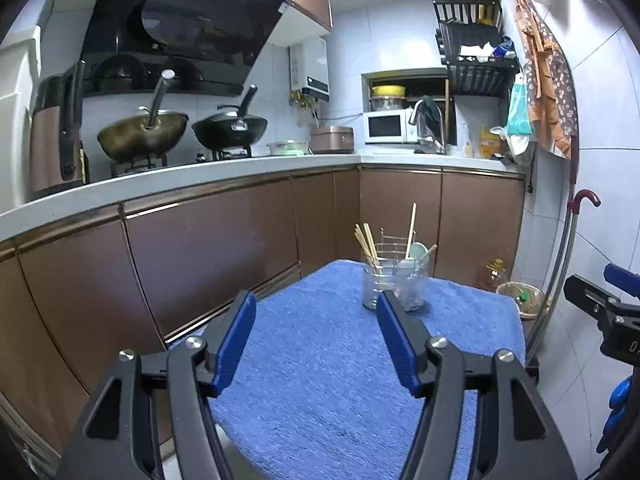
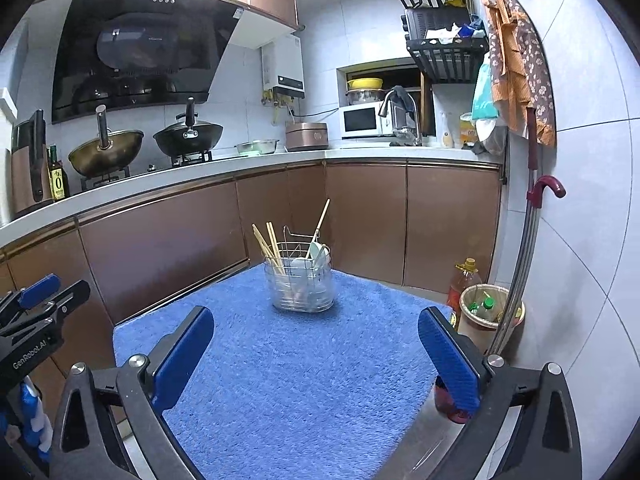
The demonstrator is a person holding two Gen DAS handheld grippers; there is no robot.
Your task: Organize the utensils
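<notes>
Wire utensil holder (image 2: 303, 280) stands at twelve o'clock on the blue-towelled desk (image 2: 280, 380), holding chopsticks (image 2: 270, 246) and spoons (image 2: 316, 254). Both grippers' (image 1: 316, 336) (image 2: 316, 352) fingers gape wide, empty. Chopsticks look light, stiff, slippery; pinch mid-shaft.

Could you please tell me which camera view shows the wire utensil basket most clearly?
The right wrist view: the metal wire utensil basket stands unobstructed on the blue towel. In the left wrist view, two clear containers mostly hide it.
</notes>
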